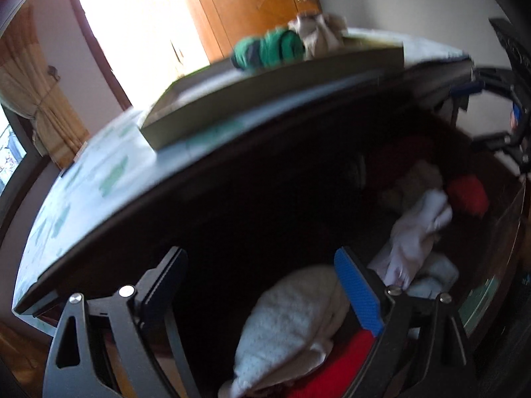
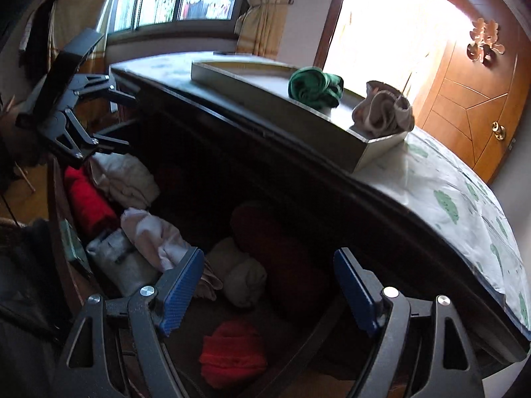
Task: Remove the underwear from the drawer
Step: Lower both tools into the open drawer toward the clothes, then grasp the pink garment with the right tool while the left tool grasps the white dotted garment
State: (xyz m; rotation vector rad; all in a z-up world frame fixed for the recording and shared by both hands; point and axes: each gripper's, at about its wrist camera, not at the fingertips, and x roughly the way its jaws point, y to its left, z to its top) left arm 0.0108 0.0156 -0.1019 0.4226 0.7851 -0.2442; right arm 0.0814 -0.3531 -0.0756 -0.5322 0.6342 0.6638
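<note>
Both grippers stand wide and hold nothing: the left gripper at the bottom of its frame over a pale rolled bundle, the right gripper low in its frame above a red roll. Judging by the tray on the bed at upper right, which already holds a green roll and a beige one, some underwear is out. Most remains in the open drawer: red, white, grey and dark rolls.

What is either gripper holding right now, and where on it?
Nothing. The left gripper and the right gripper both stand open above the clothes in the drawer.
</note>
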